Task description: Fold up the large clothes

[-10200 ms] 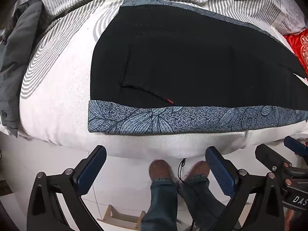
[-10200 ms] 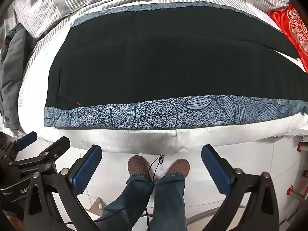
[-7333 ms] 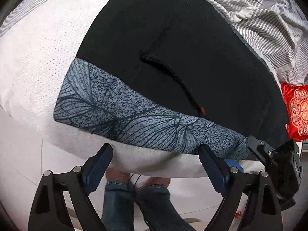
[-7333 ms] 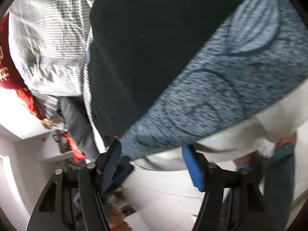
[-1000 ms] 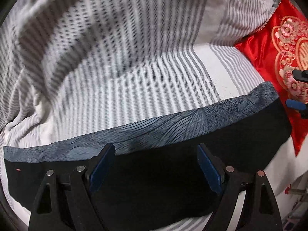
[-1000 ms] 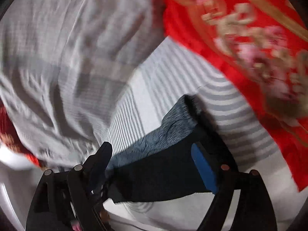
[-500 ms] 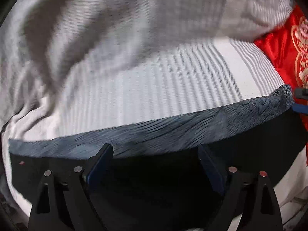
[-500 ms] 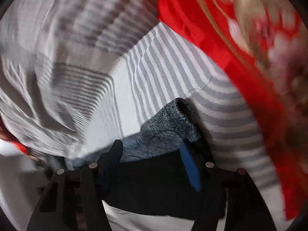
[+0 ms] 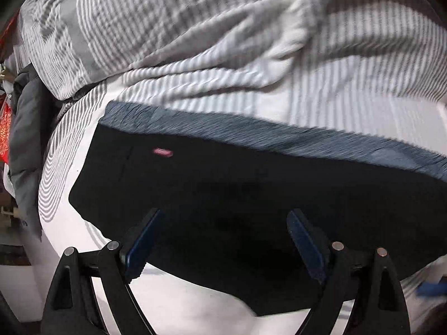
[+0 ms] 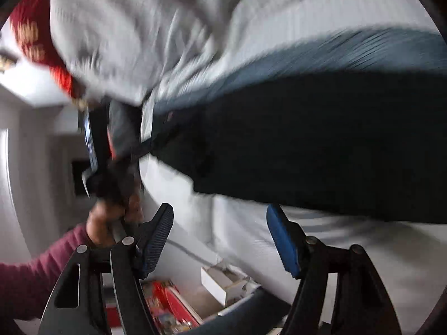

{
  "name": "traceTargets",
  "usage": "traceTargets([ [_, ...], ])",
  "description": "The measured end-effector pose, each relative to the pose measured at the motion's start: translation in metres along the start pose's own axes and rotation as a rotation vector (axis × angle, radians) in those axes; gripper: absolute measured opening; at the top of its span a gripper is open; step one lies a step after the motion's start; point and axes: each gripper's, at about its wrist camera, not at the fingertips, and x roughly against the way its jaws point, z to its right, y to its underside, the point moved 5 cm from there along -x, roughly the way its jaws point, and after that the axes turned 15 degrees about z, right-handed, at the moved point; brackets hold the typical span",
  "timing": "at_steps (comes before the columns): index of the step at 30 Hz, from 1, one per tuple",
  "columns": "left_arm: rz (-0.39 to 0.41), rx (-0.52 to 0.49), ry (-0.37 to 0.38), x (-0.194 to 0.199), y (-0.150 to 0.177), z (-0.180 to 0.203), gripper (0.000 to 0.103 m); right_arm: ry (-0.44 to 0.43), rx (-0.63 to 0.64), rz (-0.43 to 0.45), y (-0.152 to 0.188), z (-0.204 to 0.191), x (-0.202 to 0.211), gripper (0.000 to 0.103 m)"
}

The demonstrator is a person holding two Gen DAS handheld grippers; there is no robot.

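A large black garment (image 9: 251, 195) with a blue-grey patterned band (image 9: 279, 136) along its far edge lies folded on the bed; a small red tag (image 9: 162, 152) shows near its left end. It also shows, blurred, in the right wrist view (image 10: 321, 145). My left gripper (image 9: 223, 240) is open and empty over the garment's near edge. My right gripper (image 10: 220, 240) is open and empty, off the garment's near edge. The left gripper (image 10: 92, 150) and its hand show at the left of the right wrist view.
A grey-and-white striped duvet (image 9: 223, 42) is bunched behind the garment. The white mattress edge (image 9: 181, 293) is in front. A dark grey garment (image 9: 25, 139) lies at the left. A red cushion (image 10: 36, 36) and floor boxes (image 10: 223, 282) show in the blurred right wrist view.
Both grippers have pulled back toward the near side of the bed and let go of the garment's patterned edge, which now lies folded over at the far side. The right wrist view has swung left.
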Motion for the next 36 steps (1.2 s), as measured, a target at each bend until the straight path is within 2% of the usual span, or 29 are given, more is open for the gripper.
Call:
traceTargets([
  [4,0.012,-0.033,0.01,-0.011,0.008,-0.019,0.091,0.021,0.029,-0.058,0.032,-0.021,-0.07,0.064],
  [5,0.017,-0.037,0.018,-0.009,0.008,-0.023,0.091,0.02,0.028,-0.064,0.036,-0.023,-0.078,0.06],
  [7,0.032,-0.037,0.029,-0.011,0.009,-0.034,0.091,0.017,0.032,-0.065,0.043,-0.029,-0.096,0.06],
  [12,0.04,0.011,0.044,-0.02,0.01,-0.062,0.091,0.056,0.022,-0.026,0.043,-0.028,-0.114,0.058],
  [16,0.029,0.029,0.025,-0.031,0.012,-0.078,0.091,0.082,-0.001,-0.006,0.033,-0.026,-0.132,0.058],
  [18,0.029,0.032,0.035,-0.034,0.012,-0.08,0.091,0.088,-0.044,0.0,0.03,-0.026,-0.143,0.051],
  [19,0.032,0.029,0.039,-0.034,0.012,-0.08,0.091,0.106,-0.059,-0.003,0.028,-0.024,-0.145,0.038],
  [20,0.032,0.023,0.04,-0.034,0.011,-0.08,0.091,0.133,-0.065,-0.005,0.026,-0.02,-0.145,0.015],
  [21,0.03,0.013,0.04,-0.034,0.01,-0.08,0.091,0.137,-0.073,-0.01,0.024,-0.018,-0.143,0.014],
  [22,0.031,-0.002,0.039,-0.033,0.009,-0.079,0.091,0.108,-0.075,-0.002,0.023,-0.021,-0.136,0.013],
  [24,0.047,-0.041,0.046,-0.033,0.009,-0.078,0.091,0.099,0.006,0.003,0.02,-0.035,-0.131,0.012],
  [26,0.061,-0.044,0.058,-0.033,0.011,-0.078,0.092,0.123,0.059,-0.001,0.023,-0.037,-0.13,0.012],
  [27,0.067,-0.042,0.055,-0.034,0.011,-0.079,0.099,0.133,0.056,-0.007,0.023,-0.038,-0.136,0.012],
  [30,0.078,-0.018,0.046,-0.038,0.011,-0.083,0.103,0.173,0.05,-0.027,0.033,-0.02,-0.148,0.013],
  [32,0.086,-0.014,0.05,-0.038,0.012,-0.083,0.103,0.194,0.061,-0.069,0.047,-0.015,-0.15,0.021],
  [34,0.086,-0.014,0.058,-0.039,0.011,-0.084,0.103,0.253,0.117,-0.13,0.061,-0.013,-0.145,0.033],
  [36,0.074,-0.006,0.065,-0.04,0.011,-0.085,0.103,0.266,0.163,-0.133,0.061,-0.016,-0.126,0.035],
])
